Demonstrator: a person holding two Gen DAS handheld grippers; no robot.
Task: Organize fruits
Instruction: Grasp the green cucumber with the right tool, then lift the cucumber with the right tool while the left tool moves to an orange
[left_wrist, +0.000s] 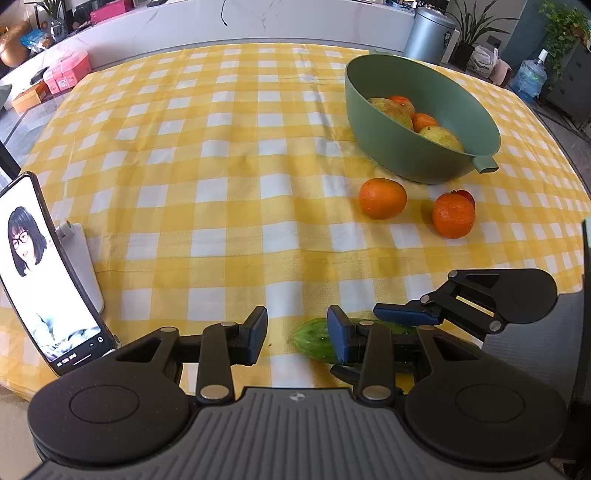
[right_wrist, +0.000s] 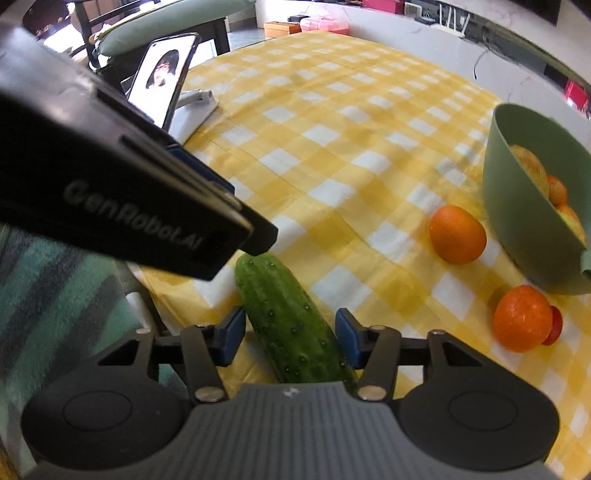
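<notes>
A dark green cucumber (right_wrist: 288, 321) lies on the yellow checked cloth near the table's front edge. My right gripper (right_wrist: 290, 332) straddles it, a blue pad close on either side with thin gaps, so it stands open. In the left wrist view the cucumber's pale tip (left_wrist: 314, 339) shows just right of my left gripper (left_wrist: 297, 332), which is open and empty above the cloth. Two oranges (left_wrist: 382, 197) (left_wrist: 453, 215) sit loose in front of a green bowl (left_wrist: 369, 122). A small red fruit (right_wrist: 554, 325) rests against the nearer orange. The bowl holds mangoes and oranges.
A phone (left_wrist: 37, 273) with a lit screen leans on a white stand (left_wrist: 86, 262) at the table's left front. The left gripper's black body (right_wrist: 110, 199) fills the upper left of the right wrist view. A metal bin (left_wrist: 428, 33) and plants stand beyond the table.
</notes>
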